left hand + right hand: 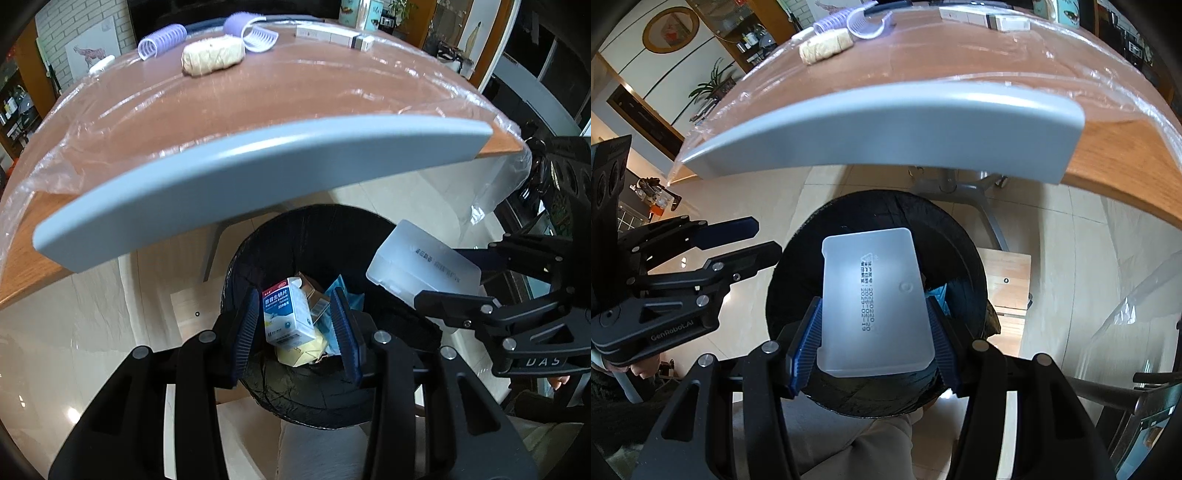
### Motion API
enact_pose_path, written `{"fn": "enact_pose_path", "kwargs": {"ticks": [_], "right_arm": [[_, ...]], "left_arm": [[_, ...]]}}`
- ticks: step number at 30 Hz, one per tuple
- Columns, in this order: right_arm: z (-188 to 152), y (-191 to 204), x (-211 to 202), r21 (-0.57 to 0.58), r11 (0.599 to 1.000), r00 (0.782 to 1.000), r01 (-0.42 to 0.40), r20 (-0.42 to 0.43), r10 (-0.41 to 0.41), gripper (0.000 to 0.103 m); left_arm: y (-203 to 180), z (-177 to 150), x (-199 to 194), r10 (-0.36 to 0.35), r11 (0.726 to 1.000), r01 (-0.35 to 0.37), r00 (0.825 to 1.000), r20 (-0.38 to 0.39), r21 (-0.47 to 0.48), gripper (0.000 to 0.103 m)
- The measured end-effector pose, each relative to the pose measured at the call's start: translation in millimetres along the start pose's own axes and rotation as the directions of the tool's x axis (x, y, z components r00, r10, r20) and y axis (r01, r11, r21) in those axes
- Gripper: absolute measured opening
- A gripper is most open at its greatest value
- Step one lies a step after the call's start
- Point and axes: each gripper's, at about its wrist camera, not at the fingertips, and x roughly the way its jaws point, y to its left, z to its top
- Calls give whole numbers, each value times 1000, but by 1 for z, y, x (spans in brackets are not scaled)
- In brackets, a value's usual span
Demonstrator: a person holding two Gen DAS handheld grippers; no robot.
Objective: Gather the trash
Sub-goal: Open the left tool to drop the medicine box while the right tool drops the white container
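Two hand-held grippers hang over a round trash bin [295, 391] lined with a black bag, standing on a pale tiled floor just in front of a wooden tabletop [314, 99] covered in clear plastic film. The right hand-held gripper [873, 347] is closed on a frosted, translucent plastic box [873, 302] with printed dates on its face; its blue ribbed pads [807, 347] press against the box's two long sides, holding it directly above the bin's opening. In the left wrist view the same box [421, 269] sits at the bin's right rim. The left hand-held gripper [295, 328] holds nothing, its blue pads spread apart over the bin. Inside the bin lie a white medicine carton [288, 314] with blue and red print, a yellowish crumpled wad [301, 350] and a piece of blue wrapper [343, 295]. A grey curved chair back [236, 181] runs between bin and tabletop. Farther back on the tabletop rest a cream-coloured wrapped lump [212, 55], two purple hair rollers [162, 41] and a row of white boxes [332, 37].
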Motion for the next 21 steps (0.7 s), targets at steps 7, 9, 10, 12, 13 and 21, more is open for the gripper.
{"fn": "enact_pose_path", "kwargs": {"ticks": [7,9,10,12,13,21], "right_arm": [[0,-3,17,14,1000,999,22,-29,-22,54],[1,-5,20,17,1000,999,25,-36,-25,54],[1,-5,21,16,999,999,28,-39,-27,54],[2,-6,25,17,999,998,36,-49,-36,54],[1,-7,26,21,999,998,42,-53,-41,54],[5,-19,23,79,995,997,65,-37,-62,74]], "left_arm": [[4,-5,11,4,1000,-3,1000,-29,8,42],[3,-6,15,5,1000,-5,999,-36,12,42],[4,-7,16,6,1000,-5,999,-39,14,42],[5,-9,20,9,1000,-8,999,-47,20,42],[5,-10,22,10,1000,-8,999,-52,22,42],[9,-10,26,-1,1000,2,998,-55,23,66]]}}
